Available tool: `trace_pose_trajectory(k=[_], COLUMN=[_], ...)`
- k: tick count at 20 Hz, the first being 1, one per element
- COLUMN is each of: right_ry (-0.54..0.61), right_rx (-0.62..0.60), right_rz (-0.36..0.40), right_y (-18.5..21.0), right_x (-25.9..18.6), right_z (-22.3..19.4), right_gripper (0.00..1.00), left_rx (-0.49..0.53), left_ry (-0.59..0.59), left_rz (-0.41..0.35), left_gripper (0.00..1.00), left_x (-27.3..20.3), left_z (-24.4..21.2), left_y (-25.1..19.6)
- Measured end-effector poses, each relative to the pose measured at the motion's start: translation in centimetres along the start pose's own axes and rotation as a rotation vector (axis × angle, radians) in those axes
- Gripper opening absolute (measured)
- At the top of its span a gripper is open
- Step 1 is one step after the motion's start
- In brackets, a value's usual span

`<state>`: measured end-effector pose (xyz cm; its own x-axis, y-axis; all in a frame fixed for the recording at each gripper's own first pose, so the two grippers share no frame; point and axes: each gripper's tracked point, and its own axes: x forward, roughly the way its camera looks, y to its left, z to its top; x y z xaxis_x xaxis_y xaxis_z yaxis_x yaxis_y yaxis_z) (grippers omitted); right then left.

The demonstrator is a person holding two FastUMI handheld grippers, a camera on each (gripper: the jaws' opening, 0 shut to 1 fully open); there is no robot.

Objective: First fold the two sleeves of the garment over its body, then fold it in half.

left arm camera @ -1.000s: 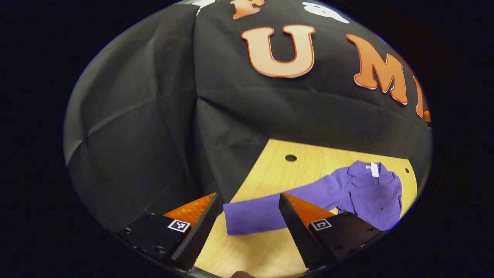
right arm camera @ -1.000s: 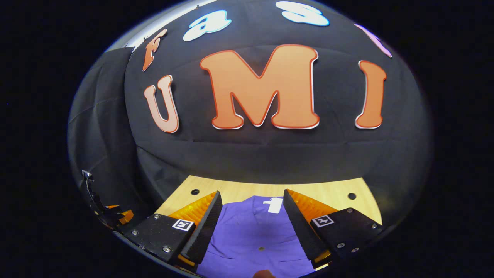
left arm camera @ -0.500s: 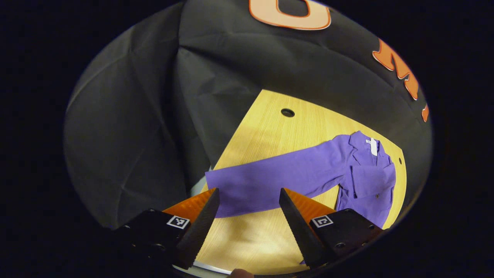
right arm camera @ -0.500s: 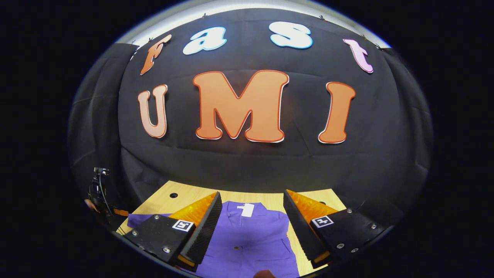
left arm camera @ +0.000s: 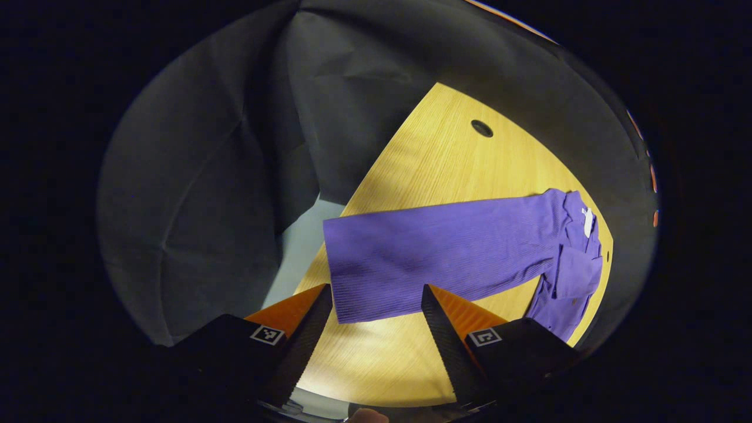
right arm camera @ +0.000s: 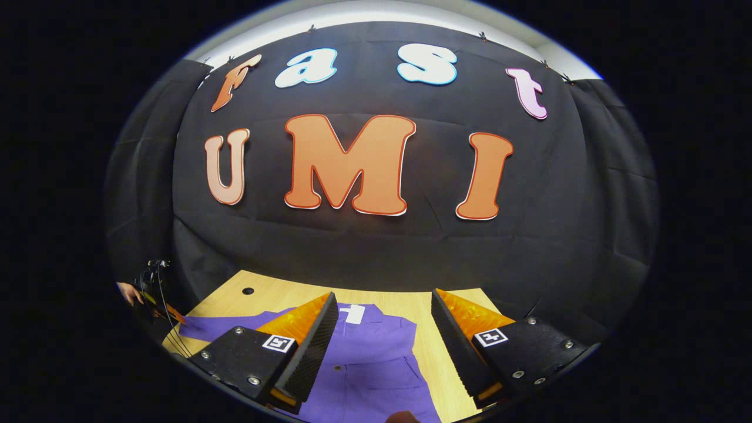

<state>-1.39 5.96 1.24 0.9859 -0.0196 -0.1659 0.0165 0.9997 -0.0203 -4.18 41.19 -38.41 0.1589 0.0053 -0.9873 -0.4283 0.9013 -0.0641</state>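
The purple ribbed knit garment [left arm camera: 470,247] lies flat on the light wooden bench [left arm camera: 446,164]; in the left gripper view its long sleeve [left arm camera: 423,258] stretches out sideways, the cuff end lying just ahead of the left gripper [left arm camera: 376,302], whose fingers [left arm camera: 308,329] are spread apart, grasping nothing, pitched down over the bench edge; in the right gripper view the right gripper [right arm camera: 385,308] hovers above the garment's body [right arm camera: 376,364], its fingers [right arm camera: 455,343] likewise released, pointing level toward the booth wall; there the white collar label [right arm camera: 354,313] sits between the fingers, and a hand [right arm camera: 128,292] shows far left.
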Motion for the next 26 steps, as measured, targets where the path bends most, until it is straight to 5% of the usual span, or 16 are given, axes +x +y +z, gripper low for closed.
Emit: trace_pose_trajectory(k=[12, 13, 15, 16, 18, 21, 26], right_ry=[0.059, 0.062, 0.071, 0.071, 0.072, 0.074, 0.061], right_rx=[-0.063, -0.061, -0.053, -0.046, -0.033, -0.042, -0.043], right_rz=[0.014, 0.009, 0.003, 0.005, 0.01, 0.019, 0.037], right_y=[-1.1, -1.5, -2.3, -2.5, -2.9, -3.7, -5.3], right_x=[-1.4, -1.3, -1.1, -1.0, -0.8, -0.3, 0.7], right_z=[-2.1, -2.2, -2.5, -2.5, -2.6, -2.7, -2.5], right_gripper=[0.95, 0.95, 0.95, 0.95, 0.95, 0.95, 0.95], left_rx=[-0.077, -0.081, -0.073, -0.069, -0.085, -0.111, 0.041], left_ry=[0.162, 0.179, 0.181, 0.17, 0.168, 0.17, 0.071], left_rz=[0.045, 0.083, 0.104, 0.092, 0.069, 0.017, -0.041], left_gripper=[0.9, 0.82, 0.37, 0.34, 0.1, 0.04, 0.04], left_x=[5.2, 5.4, 5.2, 5.2, 5.5, 4.0, -1.8], left_z=[0.7, 0.5, 0.7, 0.9, 0.9, 0.5, 2.6], left_y=[1.3, 1.8, 2.1, 1.9, 1.2, -0.6, -5.7])
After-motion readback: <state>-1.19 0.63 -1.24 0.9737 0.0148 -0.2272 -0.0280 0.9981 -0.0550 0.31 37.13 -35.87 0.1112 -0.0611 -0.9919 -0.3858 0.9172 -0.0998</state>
